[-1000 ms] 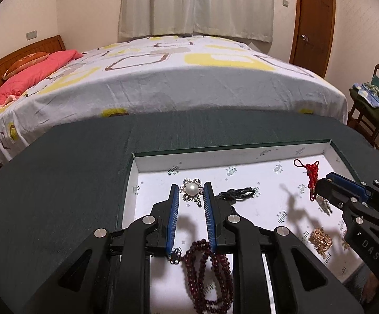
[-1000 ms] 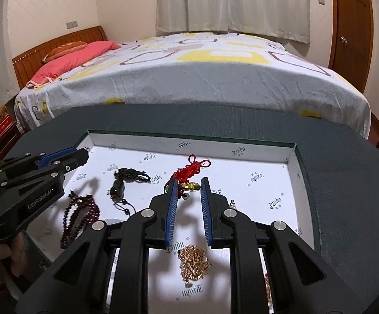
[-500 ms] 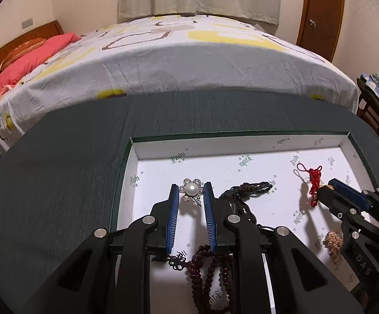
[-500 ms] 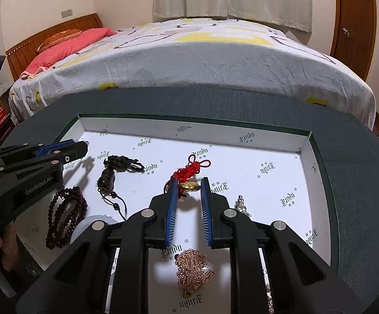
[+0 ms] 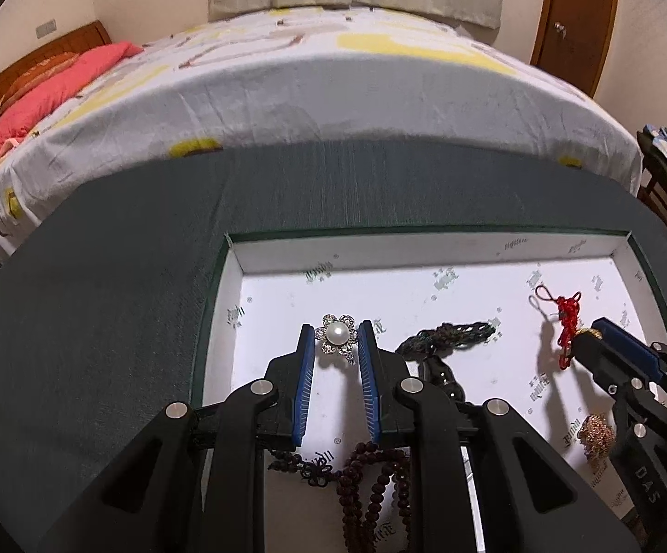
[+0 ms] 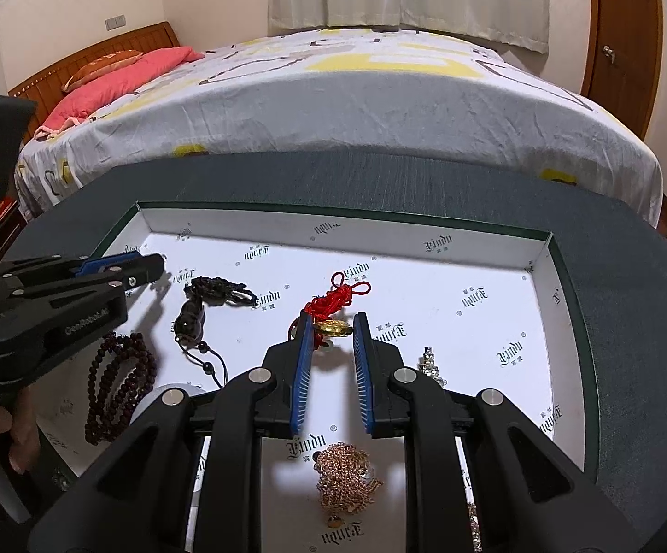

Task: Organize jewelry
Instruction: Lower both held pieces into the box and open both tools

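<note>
A white-lined tray (image 5: 425,249) with a green rim sits on the dark table. My left gripper (image 5: 336,340) is shut on a pearl flower brooch (image 5: 337,334), pinched at the fingertips over the tray's left part. From the right wrist view the left gripper (image 6: 149,267) reaches in at the left. My right gripper (image 6: 331,328) is shut on a gold charm (image 6: 333,326), whose red knotted cord (image 6: 336,297) pokes out past the tips. The left wrist view catches the right gripper (image 5: 587,336) at the right, with the red cord (image 5: 568,318) hanging from it.
On the tray floor lie dark red beads (image 6: 117,382), a dark cord pendant (image 6: 190,318), a rose-gold chain (image 6: 347,474) and a small crystal piece (image 6: 430,361). A hand (image 6: 11,433) grips the left tool. Beyond the table stands a bed (image 5: 333,92).
The left gripper has tipped downward and moved over the tray with the brooch still in it. The tray now looks nearer and the beads sit further under the jaws. The right gripper has barely moved.
</note>
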The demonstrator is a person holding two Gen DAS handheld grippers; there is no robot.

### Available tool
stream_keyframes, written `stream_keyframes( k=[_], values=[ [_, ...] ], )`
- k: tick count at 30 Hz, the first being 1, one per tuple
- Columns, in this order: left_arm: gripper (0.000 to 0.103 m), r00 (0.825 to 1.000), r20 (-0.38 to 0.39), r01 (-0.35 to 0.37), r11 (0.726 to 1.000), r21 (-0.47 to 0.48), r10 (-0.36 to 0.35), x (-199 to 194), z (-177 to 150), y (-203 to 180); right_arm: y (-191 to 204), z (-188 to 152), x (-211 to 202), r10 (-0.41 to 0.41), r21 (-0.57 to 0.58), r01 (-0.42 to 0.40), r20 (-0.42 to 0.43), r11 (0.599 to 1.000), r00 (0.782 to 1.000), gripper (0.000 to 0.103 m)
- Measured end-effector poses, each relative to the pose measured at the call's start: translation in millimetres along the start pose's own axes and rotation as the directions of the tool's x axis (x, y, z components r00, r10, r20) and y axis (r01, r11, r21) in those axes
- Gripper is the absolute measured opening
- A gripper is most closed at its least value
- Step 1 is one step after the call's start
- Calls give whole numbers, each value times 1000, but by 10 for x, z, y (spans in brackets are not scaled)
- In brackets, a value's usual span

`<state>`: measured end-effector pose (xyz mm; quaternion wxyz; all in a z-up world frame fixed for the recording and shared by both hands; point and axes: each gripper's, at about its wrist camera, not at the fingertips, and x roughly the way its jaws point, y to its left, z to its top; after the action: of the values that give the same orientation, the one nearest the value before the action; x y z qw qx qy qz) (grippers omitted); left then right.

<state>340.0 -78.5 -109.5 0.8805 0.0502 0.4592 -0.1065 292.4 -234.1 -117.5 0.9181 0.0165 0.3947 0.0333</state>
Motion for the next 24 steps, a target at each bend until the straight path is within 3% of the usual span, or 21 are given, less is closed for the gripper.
stream_keyframes(
  k=[20, 24],
  values=[
    [22, 1000, -26, -6, 1000, -1, 6, 25, -15, 12, -41, -9, 72, -7, 29, 8, -43, 1000, 999, 21],
    [22, 1000, -22, -5, 1000, -2, 5, 22, -16, 16, -52, -10, 65, -6, 36, 8, -40, 999, 999, 30]
  ],
)
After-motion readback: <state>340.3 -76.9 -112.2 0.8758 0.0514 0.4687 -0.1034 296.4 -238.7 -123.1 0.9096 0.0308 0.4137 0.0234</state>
